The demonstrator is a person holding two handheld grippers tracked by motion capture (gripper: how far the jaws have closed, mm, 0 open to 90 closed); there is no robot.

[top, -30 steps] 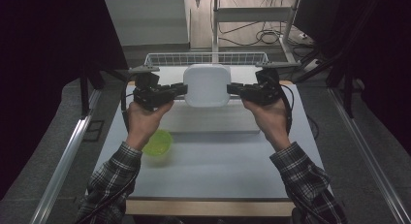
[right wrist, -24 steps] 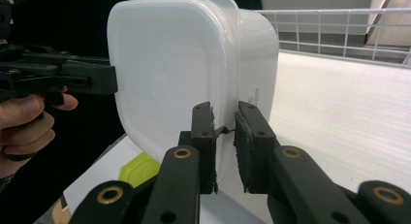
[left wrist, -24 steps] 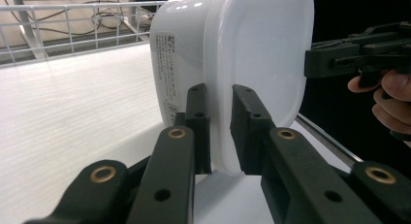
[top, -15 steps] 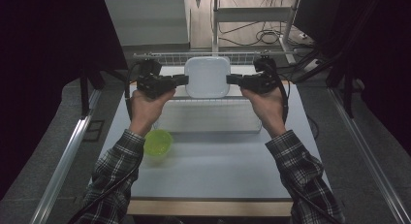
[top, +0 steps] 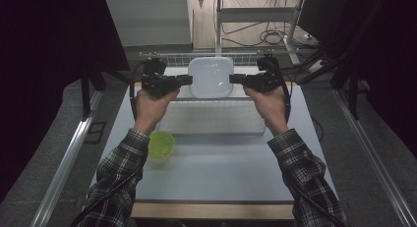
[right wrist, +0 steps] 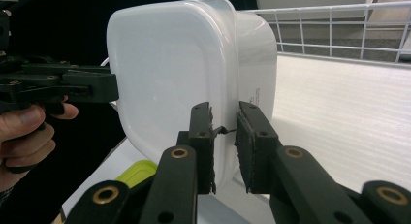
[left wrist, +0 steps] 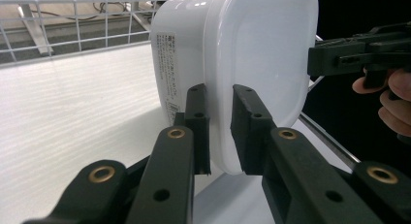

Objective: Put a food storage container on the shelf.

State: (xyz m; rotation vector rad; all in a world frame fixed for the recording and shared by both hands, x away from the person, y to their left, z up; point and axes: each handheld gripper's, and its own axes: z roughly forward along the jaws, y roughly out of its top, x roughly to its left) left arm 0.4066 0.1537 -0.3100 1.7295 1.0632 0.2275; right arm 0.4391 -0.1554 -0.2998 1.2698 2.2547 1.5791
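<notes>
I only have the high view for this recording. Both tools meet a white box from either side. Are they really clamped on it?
Observer: Yes. In the left gripper view the left tool has its jaws either side of the white box's rim.
Operator: And the other one?
Observer: The right tool pinches the opposite rim the same way.
Operator: Anything on the box's side?
Observer: A printed label runs down the side wall, too small to read.
Operator: What lies behind it?
Observer: A white wire basket rail.
</notes>
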